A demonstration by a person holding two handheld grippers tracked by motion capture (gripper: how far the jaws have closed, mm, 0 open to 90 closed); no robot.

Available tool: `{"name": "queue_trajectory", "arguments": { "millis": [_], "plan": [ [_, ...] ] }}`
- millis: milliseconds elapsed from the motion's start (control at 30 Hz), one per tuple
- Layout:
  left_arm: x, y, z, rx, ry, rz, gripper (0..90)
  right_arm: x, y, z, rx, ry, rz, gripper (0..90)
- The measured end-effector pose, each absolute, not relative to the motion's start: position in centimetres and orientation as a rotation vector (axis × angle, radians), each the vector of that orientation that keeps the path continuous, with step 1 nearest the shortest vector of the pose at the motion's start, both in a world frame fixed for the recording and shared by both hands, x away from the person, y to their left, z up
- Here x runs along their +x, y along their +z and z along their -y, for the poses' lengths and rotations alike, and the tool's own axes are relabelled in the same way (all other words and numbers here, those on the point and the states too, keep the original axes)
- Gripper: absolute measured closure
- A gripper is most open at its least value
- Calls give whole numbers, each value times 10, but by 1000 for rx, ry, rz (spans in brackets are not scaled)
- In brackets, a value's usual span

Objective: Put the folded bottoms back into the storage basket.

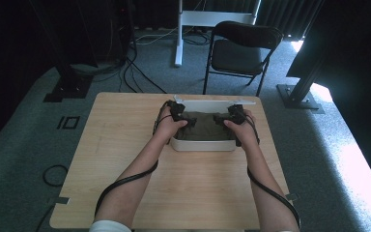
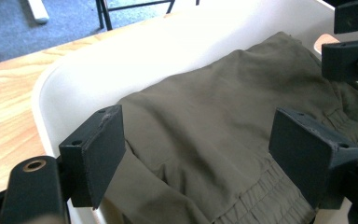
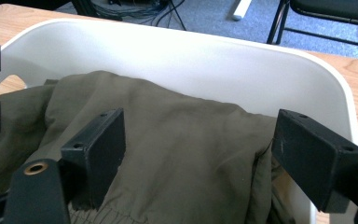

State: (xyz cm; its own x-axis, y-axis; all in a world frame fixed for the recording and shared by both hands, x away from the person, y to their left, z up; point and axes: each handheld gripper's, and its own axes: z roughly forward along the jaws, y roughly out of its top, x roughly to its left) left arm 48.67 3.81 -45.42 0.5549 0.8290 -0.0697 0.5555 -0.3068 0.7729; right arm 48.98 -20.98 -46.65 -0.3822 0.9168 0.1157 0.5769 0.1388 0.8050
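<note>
Both claws wide over olive cloth (image 2: 223,121) | white bin (image 1: 204,144) | cloth's lower edge cut off

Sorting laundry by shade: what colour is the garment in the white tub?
Plain olive green garment; clearest in the left gripper view.

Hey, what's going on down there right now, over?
Left gripper and right gripper both open, over the white plastic tub. Olive-green cloth garment lies crumpled inside, not gripped. Nothing in the way.
</note>
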Motion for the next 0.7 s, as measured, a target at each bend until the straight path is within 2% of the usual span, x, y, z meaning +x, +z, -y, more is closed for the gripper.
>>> {"name": "queue_trajectory", "arguments": {
  "millis": [700],
  "plan": [
    [455, -440, -47, 1943, 440, -1027, 197, 462, -449, 218, 1349, 1142, -2033, 159]
  ]
}}
